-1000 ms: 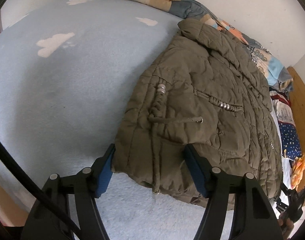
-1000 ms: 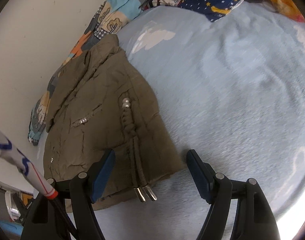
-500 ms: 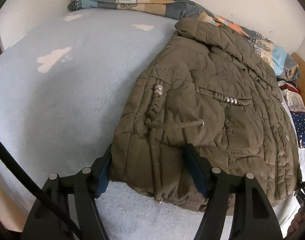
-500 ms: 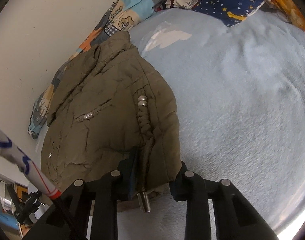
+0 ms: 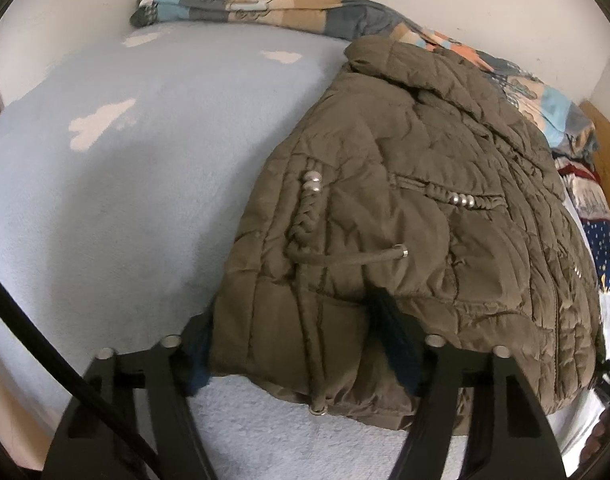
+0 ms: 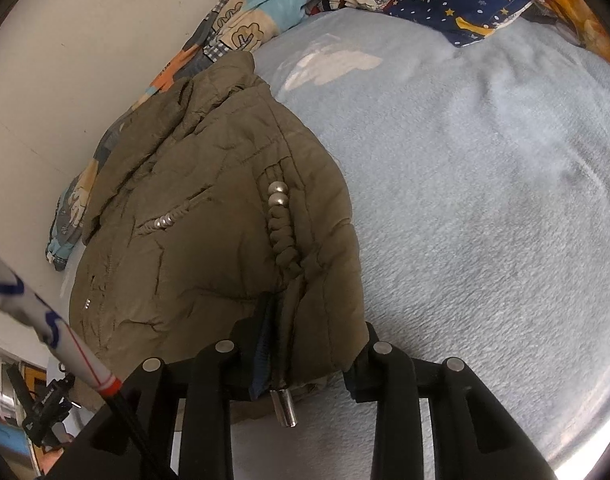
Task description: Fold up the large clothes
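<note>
light: soft, even, dim | glare: lower right rim, right wrist view | edges: fisheye-bent, dark corners | blur: slight

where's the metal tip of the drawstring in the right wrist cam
In the right wrist view, the metal drawstring tip hangs bottom centre, below the jacket hem, beside the right gripper.

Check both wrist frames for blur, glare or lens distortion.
Left wrist: the jacket is sharp, heavy fisheye bends the blanket edge, black vignette in the corners. Right wrist: sharp too, blown-out glare at the lower right rim, wall curved by the lens.
</note>
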